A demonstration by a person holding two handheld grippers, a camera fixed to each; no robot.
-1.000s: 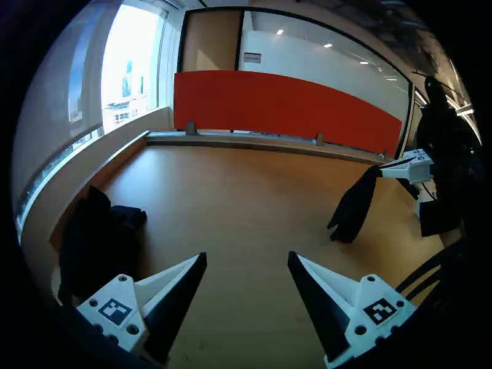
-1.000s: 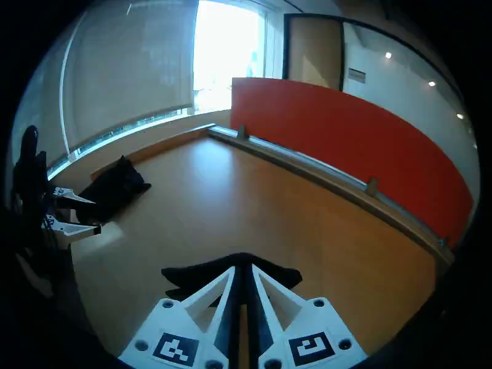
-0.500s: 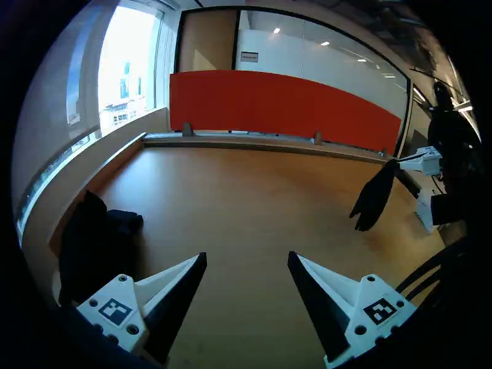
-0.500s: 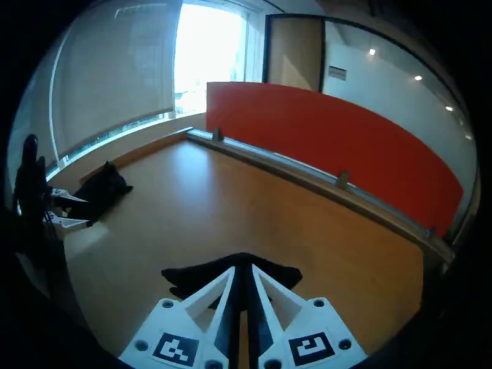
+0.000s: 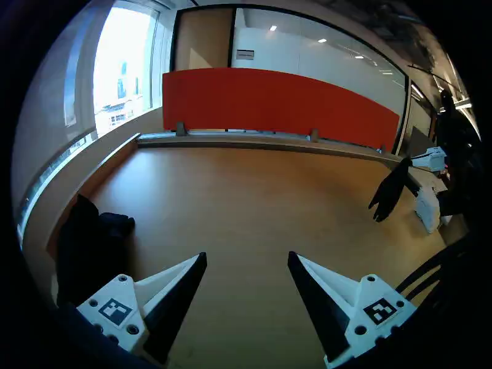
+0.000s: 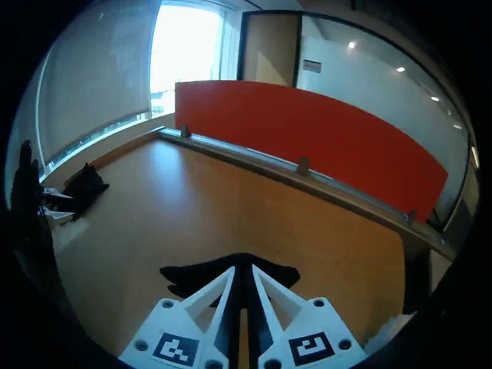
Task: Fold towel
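Observation:
A black towel (image 6: 184, 275) hangs pinched between the fingers of my right gripper (image 6: 245, 269), which is shut on it. In the left gripper view the same towel (image 5: 389, 194) dangles above the wooden table (image 5: 246, 197) at the far right, held by the right gripper (image 5: 413, 165). My left gripper (image 5: 246, 258) is open over the table with nothing between its fingers. The right gripper view also catches the left gripper (image 6: 54, 206) at the far left edge.
A second heap of black cloth (image 5: 92, 237) lies at the table's left edge, beside the left gripper; it appears as the black heap (image 6: 86, 183) in the right gripper view. A red partition (image 5: 277, 101) runs along the table's far edge. A window is at the left.
The right gripper has carried the hanging towel farther right and away from the left gripper. The right gripper view has swung, so the black heap now sits farther left. The left gripper stays open.

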